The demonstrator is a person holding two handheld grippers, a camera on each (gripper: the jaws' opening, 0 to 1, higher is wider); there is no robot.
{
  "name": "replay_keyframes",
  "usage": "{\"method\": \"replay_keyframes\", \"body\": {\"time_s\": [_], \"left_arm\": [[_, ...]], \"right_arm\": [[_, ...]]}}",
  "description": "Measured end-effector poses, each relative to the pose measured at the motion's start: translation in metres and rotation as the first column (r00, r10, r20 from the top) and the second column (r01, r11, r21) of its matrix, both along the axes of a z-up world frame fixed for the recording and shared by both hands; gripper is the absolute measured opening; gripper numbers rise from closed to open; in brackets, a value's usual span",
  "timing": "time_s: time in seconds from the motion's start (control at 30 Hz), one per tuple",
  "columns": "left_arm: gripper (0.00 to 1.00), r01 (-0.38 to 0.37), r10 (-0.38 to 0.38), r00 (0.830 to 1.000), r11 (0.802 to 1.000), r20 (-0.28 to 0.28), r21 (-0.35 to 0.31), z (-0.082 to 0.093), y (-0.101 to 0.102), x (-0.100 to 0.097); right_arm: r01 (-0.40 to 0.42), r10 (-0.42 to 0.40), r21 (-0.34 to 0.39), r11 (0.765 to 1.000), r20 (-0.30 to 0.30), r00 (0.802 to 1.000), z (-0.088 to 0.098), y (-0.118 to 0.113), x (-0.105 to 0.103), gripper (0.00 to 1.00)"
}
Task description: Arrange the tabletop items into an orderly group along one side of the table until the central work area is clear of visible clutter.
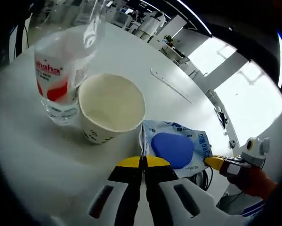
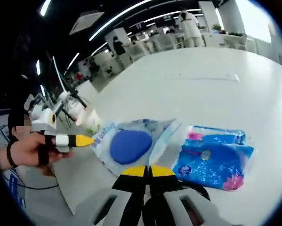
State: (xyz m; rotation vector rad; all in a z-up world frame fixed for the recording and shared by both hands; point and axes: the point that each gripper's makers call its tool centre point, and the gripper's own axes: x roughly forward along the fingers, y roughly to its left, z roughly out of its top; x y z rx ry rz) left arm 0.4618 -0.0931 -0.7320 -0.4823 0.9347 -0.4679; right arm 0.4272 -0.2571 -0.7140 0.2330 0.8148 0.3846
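Left gripper view: left gripper (image 1: pixel 142 162) pinches the blue-oval packet (image 1: pixel 174 148) beside a paper cup (image 1: pixel 110 107); right gripper (image 2: pixel 148 170) clamps its opposite edge

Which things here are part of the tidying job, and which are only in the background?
Part of the job:
- water bottle
- paper cup
- packet with the blue pad, held at its edges by left gripper and right gripper
- blue packet
- white table

Background:
- white strip farther along the table
- distant desks
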Motion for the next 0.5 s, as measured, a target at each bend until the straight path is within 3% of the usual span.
{"method": "replay_keyframes", "body": {"time_s": [0.2, 0.5], "left_arm": [[0.0, -0.014, 0.014, 1.0, 1.0, -0.003, 0.022, -0.004, 0.004, -0.001], [0.0, -0.058, 0.059, 0.998, 0.998, -0.017, 0.032, -0.014, 0.009, 0.005]], "right_arm": [[0.005, -0.004, 0.009, 1.0, -0.04, 0.999, -0.019, 0.003, 0.004, 0.0], [0.049, -0.048, 0.017, 0.999, -0.068, 0.997, -0.031, -0.003, 0.014, 0.0]]}}
